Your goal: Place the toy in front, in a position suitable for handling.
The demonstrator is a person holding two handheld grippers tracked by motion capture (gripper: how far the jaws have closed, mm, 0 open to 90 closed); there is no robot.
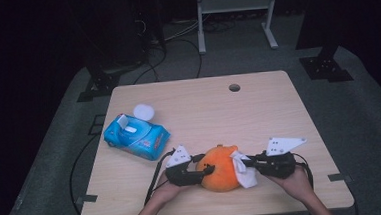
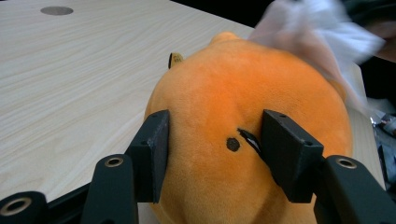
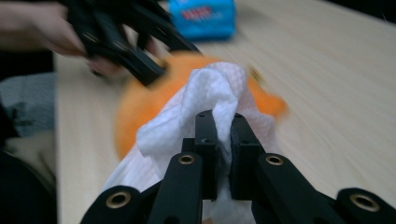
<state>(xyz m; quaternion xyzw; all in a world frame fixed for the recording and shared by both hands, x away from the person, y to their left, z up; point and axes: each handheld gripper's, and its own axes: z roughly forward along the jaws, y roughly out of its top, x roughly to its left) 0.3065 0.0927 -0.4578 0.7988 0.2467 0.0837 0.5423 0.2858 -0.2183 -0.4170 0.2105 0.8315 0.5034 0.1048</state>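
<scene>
Here's the orange plush toy (image 1: 221, 168) sitting near the front edge of the counter (image 1: 258, 108), right between the two hands. The left gripper (image 1: 208, 170) has it from the left side: in the left gripper view its fingers (image 2: 153, 151) are at a middling width and press into the soft orange body (image 2: 233, 121), one on each side, pinning it in place. Over on the other side, the right gripper (image 1: 247, 160) comes in with a white wipe (image 1: 243, 168). In the right gripper view the fingers (image 3: 206, 140) are clamped narrow on a bunched fold of that wipe (image 3: 210, 93), and the cloth lies against the right flank of the toy (image 3: 140, 107), draped down its side. Further back on the left of the counter lies a blue pack of wipes (image 1: 136, 136) with its flap lifted, and a round white lid (image 1: 143, 111) rests just behind it.
</scene>
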